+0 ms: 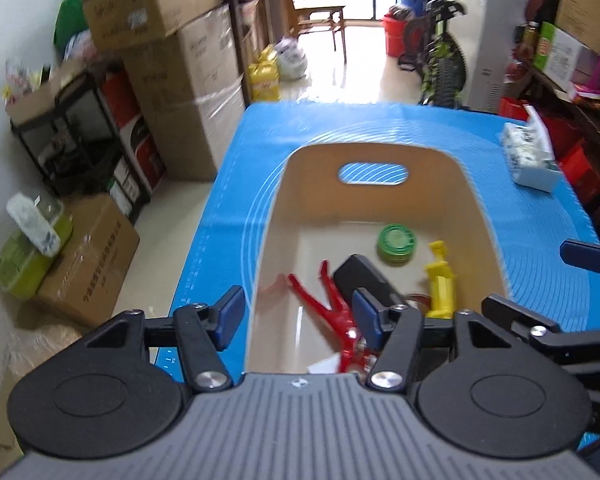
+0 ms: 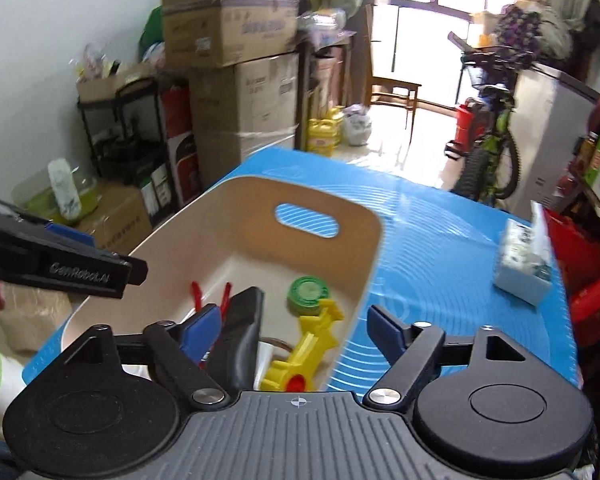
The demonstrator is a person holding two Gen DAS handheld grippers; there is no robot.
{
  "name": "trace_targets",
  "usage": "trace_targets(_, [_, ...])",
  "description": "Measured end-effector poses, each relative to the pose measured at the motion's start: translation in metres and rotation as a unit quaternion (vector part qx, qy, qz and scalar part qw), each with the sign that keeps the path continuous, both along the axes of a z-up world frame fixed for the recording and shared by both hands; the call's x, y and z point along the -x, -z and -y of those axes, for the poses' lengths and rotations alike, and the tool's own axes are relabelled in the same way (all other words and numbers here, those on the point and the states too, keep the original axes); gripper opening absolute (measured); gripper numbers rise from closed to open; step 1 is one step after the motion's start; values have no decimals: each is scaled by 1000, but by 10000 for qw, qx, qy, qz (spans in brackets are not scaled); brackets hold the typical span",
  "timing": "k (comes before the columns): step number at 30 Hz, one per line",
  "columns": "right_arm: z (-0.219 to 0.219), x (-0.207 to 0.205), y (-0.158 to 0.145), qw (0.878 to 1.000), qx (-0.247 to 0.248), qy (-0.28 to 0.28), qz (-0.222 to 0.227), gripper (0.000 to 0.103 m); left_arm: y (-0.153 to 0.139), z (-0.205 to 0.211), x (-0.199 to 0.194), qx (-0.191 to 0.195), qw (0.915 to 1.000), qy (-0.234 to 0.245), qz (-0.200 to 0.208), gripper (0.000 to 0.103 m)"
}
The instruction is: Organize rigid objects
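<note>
Left wrist view: both hand-held grippers are hovering open and empty over a beige bin (image 1: 476,216) sitting on the blue-matted counter (image 1: 540,240).

Lying inside are red pliers (image 1: 332,304), a black case (image 1: 364,280), a green tin (image 1: 396,244) and a yellow plastic toy (image 1: 442,284); all are looking stiff and light, the toy likely slippery, best pinched across its narrow body. The left hand-held gripper (image 1: 296,316) and right hand-held gripper (image 2: 296,328) are gaping wide.

A bin (image 1: 380,152) stands on a mat (image 1: 260,132) that covers the counter, with a tissue pack (image 1: 528,156) well apart to its right on the same mat. In the bin, a round tin (image 1: 396,242) lies toward the far end, a clamp (image 1: 442,280) near the right wall, a flat case (image 1: 364,276) in the middle and pliers (image 1: 324,300) to its left. Stacked boxes (image 1: 180,80) stand on the floor left of the counter.
</note>
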State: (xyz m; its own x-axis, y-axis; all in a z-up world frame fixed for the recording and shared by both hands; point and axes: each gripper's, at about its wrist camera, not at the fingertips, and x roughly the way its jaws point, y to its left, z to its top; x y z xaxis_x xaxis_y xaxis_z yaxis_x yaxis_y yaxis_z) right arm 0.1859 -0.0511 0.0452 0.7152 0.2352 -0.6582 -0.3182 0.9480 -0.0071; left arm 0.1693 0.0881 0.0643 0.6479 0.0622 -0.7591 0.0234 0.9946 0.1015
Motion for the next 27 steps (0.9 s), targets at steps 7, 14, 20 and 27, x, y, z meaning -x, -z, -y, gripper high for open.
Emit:
trace_targets(7, [36, 40, -22, 9987, -188, 482, 11, 93, -32, 31, 44, -15, 9993, 211, 300, 71])
trace_targets(14, [61, 88, -36, 9973, -178, 685, 174, 96, -54, 61, 88, -195, 9978, 467, 434, 76])
trace_targets(20, [82, 125, -47, 9964, -198, 783, 264, 96, -55, 79, 119, -132, 9985, 413, 337, 76])
trace_targets(27, [106, 161, -44, 9953, -222, 918, 209, 96, -49, 94, 147, -217, 9984, 427, 311, 76])
